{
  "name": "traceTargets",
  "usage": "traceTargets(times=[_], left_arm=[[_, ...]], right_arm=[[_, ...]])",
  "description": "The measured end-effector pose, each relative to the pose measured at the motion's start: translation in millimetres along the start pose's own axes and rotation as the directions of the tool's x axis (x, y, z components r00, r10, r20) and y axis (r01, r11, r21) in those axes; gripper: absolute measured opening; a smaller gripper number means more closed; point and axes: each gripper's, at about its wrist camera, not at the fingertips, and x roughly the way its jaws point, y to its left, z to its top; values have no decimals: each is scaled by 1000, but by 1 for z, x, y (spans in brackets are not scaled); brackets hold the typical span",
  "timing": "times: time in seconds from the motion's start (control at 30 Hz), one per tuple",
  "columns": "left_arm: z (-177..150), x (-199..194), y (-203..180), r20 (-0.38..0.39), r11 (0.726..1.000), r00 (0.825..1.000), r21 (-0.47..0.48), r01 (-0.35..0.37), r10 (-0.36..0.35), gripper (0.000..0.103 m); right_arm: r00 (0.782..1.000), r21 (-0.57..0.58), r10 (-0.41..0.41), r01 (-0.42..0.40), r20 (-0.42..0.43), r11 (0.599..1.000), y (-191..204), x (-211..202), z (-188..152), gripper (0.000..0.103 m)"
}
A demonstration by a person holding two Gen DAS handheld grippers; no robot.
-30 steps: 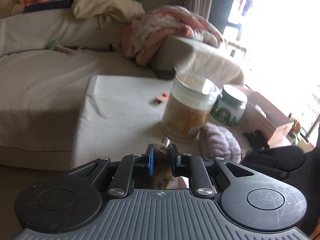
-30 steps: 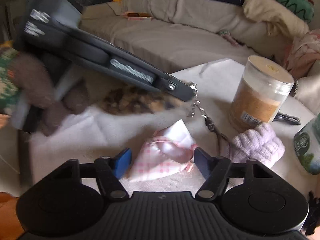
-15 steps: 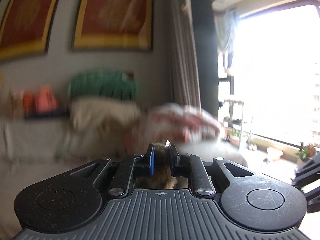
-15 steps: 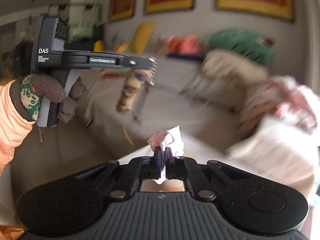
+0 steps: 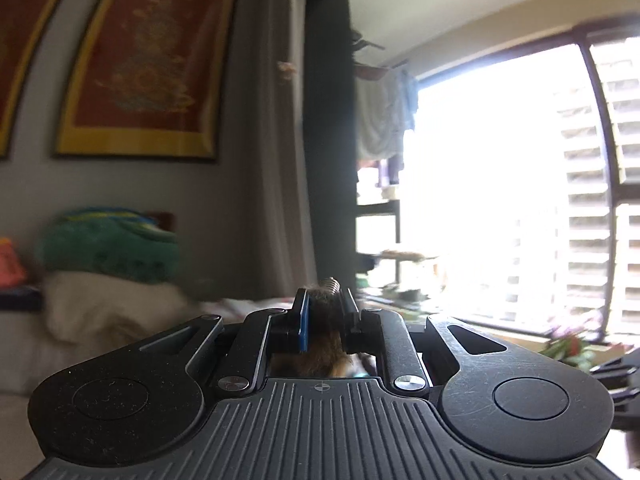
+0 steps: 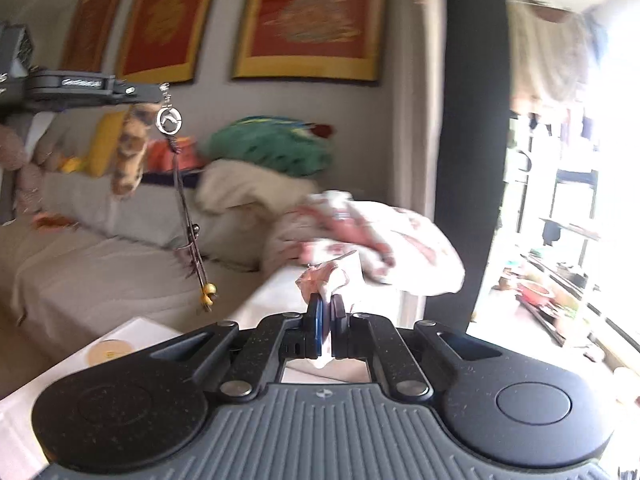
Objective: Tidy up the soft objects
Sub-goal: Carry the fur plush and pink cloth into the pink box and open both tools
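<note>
Holding, item one: furry brown keychain, pinched between my left gripper fingers; it dangles in the air in the right view. Item two: pink checked cloth, clamped in my right gripper, raised. Writing on the left tool: too blurred to read. Change from a second ago: both items lifted off the table; views now face framed pictures and sofa.

Both hand-held grippers raised, left and right clamped shut.
</note>
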Motion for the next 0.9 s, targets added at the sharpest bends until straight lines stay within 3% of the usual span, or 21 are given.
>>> traceTargets(times=[0.1, 0.23, 0.37, 0.53, 0.6, 0.67, 0.73, 0.9], left_arm=[[-15, 18, -31, -19, 996, 996, -40, 84, -85, 17], [-47, 51, -73, -87, 975, 974, -88, 203, -210, 17], [-82, 85, -106, -186, 963, 947, -108, 245, -262, 18], [-137, 116, -116, -292, 942, 901, -196, 274, -322, 21], [-158, 130, -113, -366, 943, 876, -224, 245, -315, 22], [-178, 148, -106, -455, 956, 854, -254, 146, -251, 20], [-192, 157, -93, -474, 955, 854, -286, 80, -213, 20], [-197, 140, -59, -431, 922, 866, -379, 80, -252, 20]], right_arm=[[999, 54, -43, 42, 7, 998, -31, -9, -10, 4], [997, 82, -80, 81, -13, 993, -57, -15, -21, 4], [997, 98, -62, 67, -46, 993, -65, -14, -36, 4], [995, 136, -27, 39, -93, 990, -64, -13, -60, 4], [994, 168, 2, 17, -113, 986, -64, -8, -70, 4], [991, 195, 23, 4, -136, 981, -63, -1, -78, 4], [986, 220, 41, -5, -159, 975, -62, 4, -86, 4], [969, 271, 94, -31, -227, 962, -54, 23, -103, 4]])
